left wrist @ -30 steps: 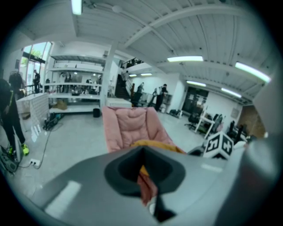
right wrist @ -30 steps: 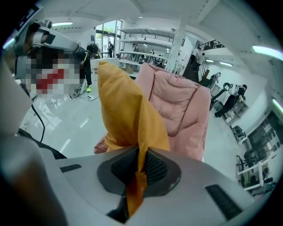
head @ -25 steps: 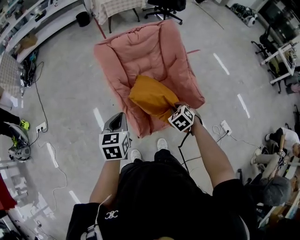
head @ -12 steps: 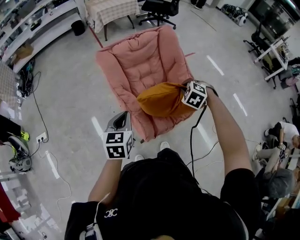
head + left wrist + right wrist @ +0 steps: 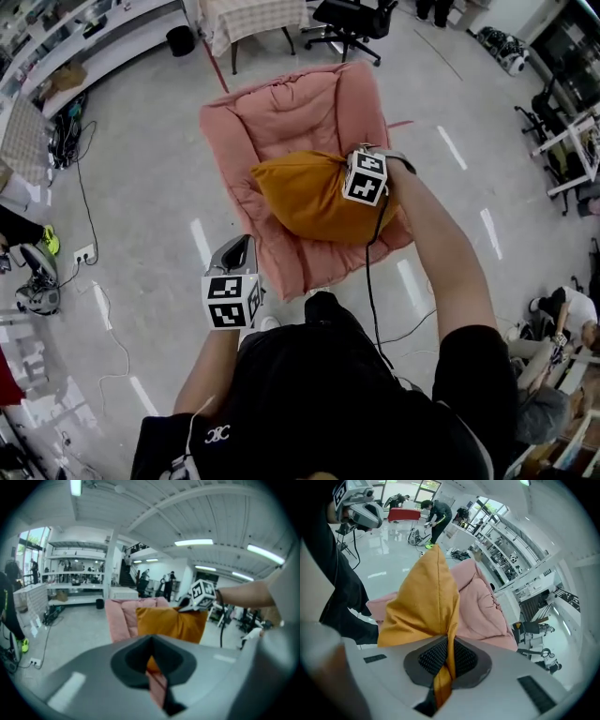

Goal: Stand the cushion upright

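Observation:
An orange cushion (image 5: pixel 305 195) hangs over the seat of a pink padded chair (image 5: pixel 286 108), lifted by one corner. My right gripper (image 5: pixel 350 163) is shut on that corner, and the bunched orange fabric (image 5: pixel 443 681) is pinched between its ribbed pads (image 5: pixel 430 658). The cushion (image 5: pixel 424 604) spreads out below the jaws, with the pink chair (image 5: pixel 485 604) behind it. My left gripper (image 5: pixel 238 247) is held apart at the chair's front left edge, jaws together with nothing in them. In its view the cushion (image 5: pixel 171 623) stands in front of the pink backrest (image 5: pixel 119 618).
A black office chair (image 5: pixel 349 15) and a cloth-covered table (image 5: pixel 246 17) stand behind the pink chair. A white bench (image 5: pixel 103 42) runs along the far left, with a black bin (image 5: pixel 180 39) and floor cables (image 5: pixel 80 192). People sit at the right (image 5: pixel 567 309).
The right gripper has carried the cushion's corner up and toward the chair's back, rolling as it went, so the cushion has risen off the seat front. The left gripper has shifted slightly forward.

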Demonstrator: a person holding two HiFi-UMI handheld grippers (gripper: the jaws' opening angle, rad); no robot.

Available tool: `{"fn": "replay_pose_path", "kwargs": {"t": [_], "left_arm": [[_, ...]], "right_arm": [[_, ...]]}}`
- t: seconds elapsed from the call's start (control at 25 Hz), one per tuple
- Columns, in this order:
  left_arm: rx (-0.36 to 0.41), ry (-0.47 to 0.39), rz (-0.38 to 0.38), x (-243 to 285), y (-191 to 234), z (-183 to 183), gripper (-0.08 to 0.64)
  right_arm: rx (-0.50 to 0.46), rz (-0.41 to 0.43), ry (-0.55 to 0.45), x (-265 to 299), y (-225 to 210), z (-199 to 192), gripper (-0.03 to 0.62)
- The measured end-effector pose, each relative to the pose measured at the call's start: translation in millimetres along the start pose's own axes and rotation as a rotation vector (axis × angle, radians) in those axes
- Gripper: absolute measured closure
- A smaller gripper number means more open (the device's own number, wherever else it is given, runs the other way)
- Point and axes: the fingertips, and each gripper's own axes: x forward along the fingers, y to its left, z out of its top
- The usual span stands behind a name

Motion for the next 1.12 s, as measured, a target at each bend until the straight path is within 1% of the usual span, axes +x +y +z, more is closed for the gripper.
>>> {"fn": "replay_pose_path", "kwargs": {"t": [0.16, 0.4, 0.44, 0.6, 0.68, 0.76, 0.84, 0.88, 1.0, 1.04, 1.12], "left_arm": [[-0.044, 0.017, 0.081, 21.6, -5.0, 6.3, 0.565], [-0.113, 0.050, 0.179, 43.6, -12.0, -0.1, 0.565], [-0.137, 0.053, 0.195, 45.4, -13.0, -1.3, 0.565], [-0.282, 0.049, 0.228, 46.3, -9.9, -8.3, 0.565], [-0.305, 0.050, 0.264, 43.7, -3.0, -13.7, 0.565], [-0.310, 0.054, 0.302, 40.1, 4.0, -19.4, 0.565], [-0.318, 0.048, 0.329, 37.5, 9.6, -21.6, 0.565], [-0.323, 0.042, 0.339, 37.0, 11.5, -21.6, 0.565], [-0.332, 0.030, 0.354, 36.1, 11.2, -21.5, 0.565], [-0.330, 0.028, 0.355, 35.6, 10.5, -21.5, 0.565], [-0.321, 0.025, 0.351, 34.6, 10.3, -21.1, 0.565]], "right_arm": [[-0.066, 0.044, -0.051, 37.3, -30.1, 8.5, 0.577], [-0.100, 0.109, -0.074, 96.5, -68.2, 16.0, 0.577], [-0.102, 0.119, -0.078, 104.6, -75.4, 18.7, 0.577], [-0.098, 0.143, -0.090, 134.7, -96.5, 35.3, 0.575], [-0.104, 0.137, -0.077, 150.6, -99.6, 43.2, 0.575], [-0.101, 0.125, -0.064, 165.2, -99.7, 50.2, 0.575], [-0.096, 0.092, -0.048, 178.1, -104.1, 53.5, 0.574], [-0.094, 0.057, -0.039, 183.1, -110.7, 53.5, 0.571], [-0.064, -0.084, -0.030, 188.8, -138.5, 50.5, 0.560], [-0.047, -0.111, -0.031, 187.6, -145.2, 49.7, 0.555], [-0.012, -0.129, -0.033, 181.7, -152.2, 48.3, 0.481]]}}
